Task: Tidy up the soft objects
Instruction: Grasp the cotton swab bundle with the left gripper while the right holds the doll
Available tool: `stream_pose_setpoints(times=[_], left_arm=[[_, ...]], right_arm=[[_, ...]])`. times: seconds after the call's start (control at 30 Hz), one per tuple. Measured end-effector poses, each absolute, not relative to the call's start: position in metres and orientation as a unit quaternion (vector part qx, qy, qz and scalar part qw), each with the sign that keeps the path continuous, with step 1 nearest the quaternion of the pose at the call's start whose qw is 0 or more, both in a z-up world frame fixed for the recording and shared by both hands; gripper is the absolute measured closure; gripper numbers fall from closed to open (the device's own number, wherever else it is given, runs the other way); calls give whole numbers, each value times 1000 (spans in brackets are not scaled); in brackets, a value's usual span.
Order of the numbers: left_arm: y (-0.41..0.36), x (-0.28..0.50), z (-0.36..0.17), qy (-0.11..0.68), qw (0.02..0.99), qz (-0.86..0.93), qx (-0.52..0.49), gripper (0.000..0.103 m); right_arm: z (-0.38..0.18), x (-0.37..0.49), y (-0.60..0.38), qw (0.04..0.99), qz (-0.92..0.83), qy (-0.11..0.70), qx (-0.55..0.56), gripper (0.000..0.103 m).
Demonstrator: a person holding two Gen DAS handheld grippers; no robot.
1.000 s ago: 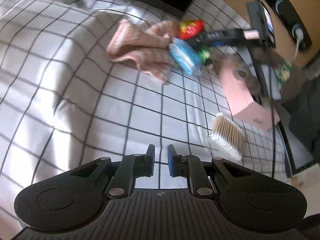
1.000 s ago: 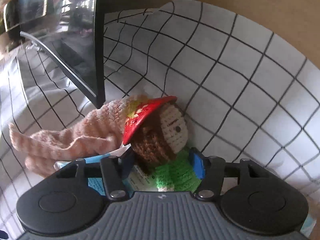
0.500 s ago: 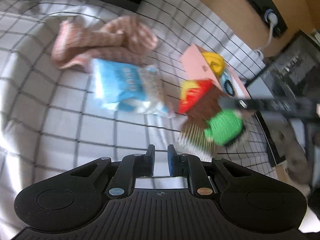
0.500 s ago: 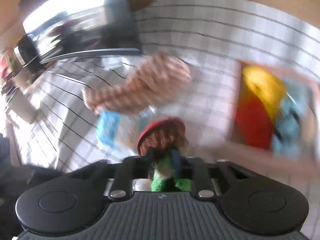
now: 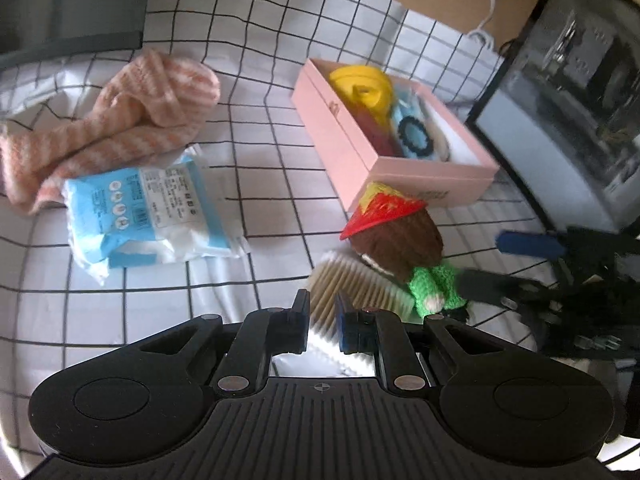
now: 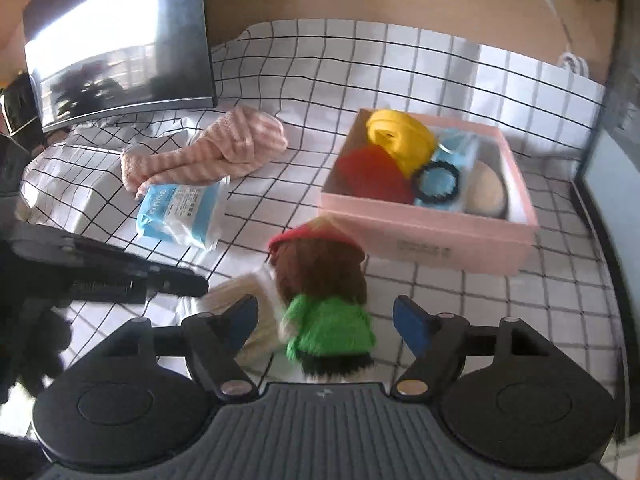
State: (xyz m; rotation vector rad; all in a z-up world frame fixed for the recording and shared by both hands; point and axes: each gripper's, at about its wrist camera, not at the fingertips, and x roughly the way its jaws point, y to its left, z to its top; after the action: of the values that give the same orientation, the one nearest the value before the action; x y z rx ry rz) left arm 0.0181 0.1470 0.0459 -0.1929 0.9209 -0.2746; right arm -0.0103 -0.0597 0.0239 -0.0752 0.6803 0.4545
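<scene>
The right gripper [image 6: 324,318] is opening up – it was clamping the crocheted doll with red hat and green body [image 6: 322,292] half a second ago, pads now clear. The doll's sitting between its fingers, short of the pink cardboard box [image 6: 432,240] ahead – still unboxed. The left gripper [image 5: 322,312] is staying nearly closed, holding nothing.

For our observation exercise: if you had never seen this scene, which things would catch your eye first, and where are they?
The crocheted doll in red hat and green top lies on the checked cloth between the opening jaws of the right gripper, just before the pink box of bright soft things. Left of it lie a blue tissue pack and a striped pink towel.
</scene>
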Motion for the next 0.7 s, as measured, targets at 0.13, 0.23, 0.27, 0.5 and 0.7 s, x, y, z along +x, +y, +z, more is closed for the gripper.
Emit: stream_pose_setpoints(times=[0.13,0.23,0.27,0.5,0.7], left_arm=[[137,14,50,449,884,-120,-56,88],[130,13,50,455,882,-116,-40,88],[128,14,49,457,881,-114,-37,88],[101,13,38,469,872,-144,4,85],[78,13,34,464,866,-179,47,51]], right_arm=[[0,23,-43,910,231,343,-24,28],[-16,38,-40,899,244,364,-10,45],[-18,39,-42,893,253,372,-8,47],[-11,11,-89,913,221,343,-9,57],[-28,-13,-127,934,147,325,-26,46]])
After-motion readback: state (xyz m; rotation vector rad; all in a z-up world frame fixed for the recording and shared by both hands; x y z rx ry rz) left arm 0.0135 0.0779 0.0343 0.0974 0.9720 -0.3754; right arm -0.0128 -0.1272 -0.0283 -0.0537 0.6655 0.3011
